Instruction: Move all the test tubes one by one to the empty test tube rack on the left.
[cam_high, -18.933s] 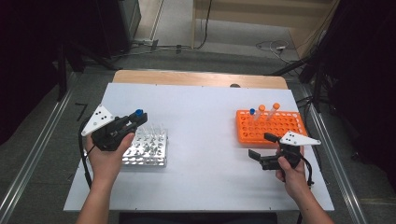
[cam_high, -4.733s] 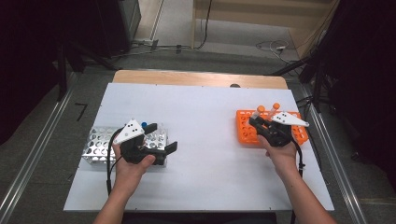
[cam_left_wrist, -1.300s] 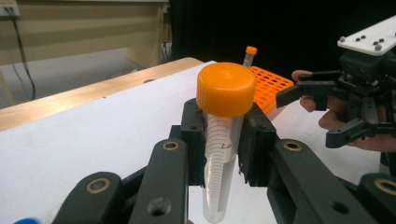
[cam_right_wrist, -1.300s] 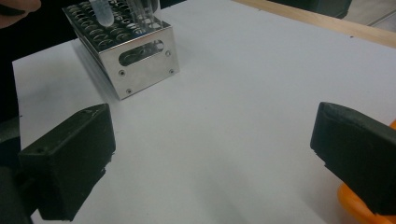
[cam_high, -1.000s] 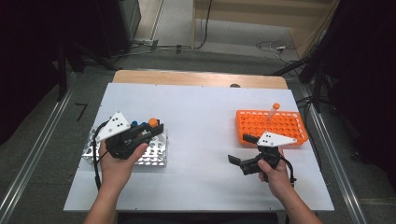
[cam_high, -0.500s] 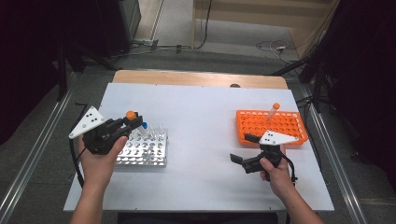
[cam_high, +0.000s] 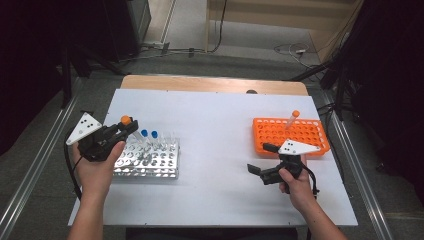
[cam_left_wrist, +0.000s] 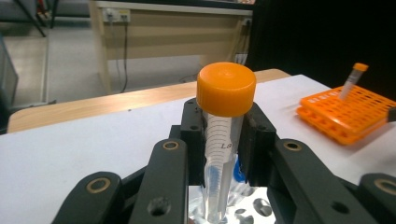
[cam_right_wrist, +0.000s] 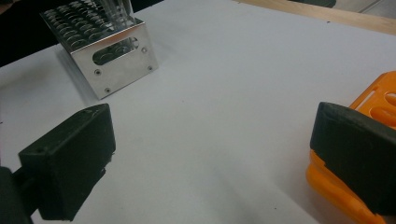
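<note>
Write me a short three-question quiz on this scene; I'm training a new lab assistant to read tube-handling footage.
1. True or false: the left gripper is shut on an orange-capped tube.
2. How many tubes stand in the orange rack? A) none B) one C) four
3. Fill in: the blue-capped tubes stand in the ____ rack.

Key:
1. True; its jaws clamp the tube just below the cap.
2. B; one tilted tube with an orange cap. The right gripper waits open in front of that rack.
3. Metal.
</note>
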